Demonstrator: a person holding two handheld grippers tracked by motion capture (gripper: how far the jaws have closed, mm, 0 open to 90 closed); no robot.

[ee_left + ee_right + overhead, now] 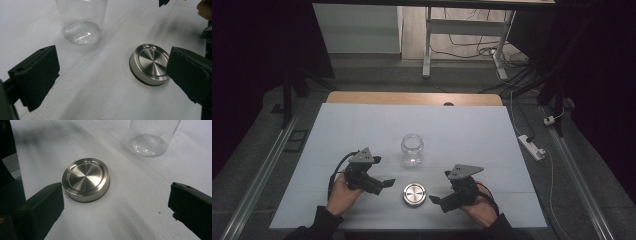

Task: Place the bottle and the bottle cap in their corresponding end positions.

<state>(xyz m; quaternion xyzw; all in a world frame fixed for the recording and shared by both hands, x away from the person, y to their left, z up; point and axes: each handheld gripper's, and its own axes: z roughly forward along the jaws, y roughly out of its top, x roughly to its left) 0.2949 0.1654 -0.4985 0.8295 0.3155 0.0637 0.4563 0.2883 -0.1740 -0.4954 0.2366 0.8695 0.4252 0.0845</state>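
Observation:
A clear glass jar (412, 148) stands upright and lidless at the middle of the white table (362, 125); its dimpled base shows in both gripper views (82, 31) (148, 144). A round brushed-metal lid (414, 194) lies flat on the table nearer the front edge (150, 63) (86, 178). To the lid's left my left gripper (382, 184) is open, nothing between its jaws (112, 77). My right gripper (437, 201), to the lid's right, is open too (116, 205); the lid lies just beyond its left jaw, untouched.
Beyond the table's wooden far edge (412, 97) stand a white cabinet (357, 27) and a desk frame (428, 45) with cables on the floor. A power strip (532, 146) lies to the right of the table. Rails run along both sides.

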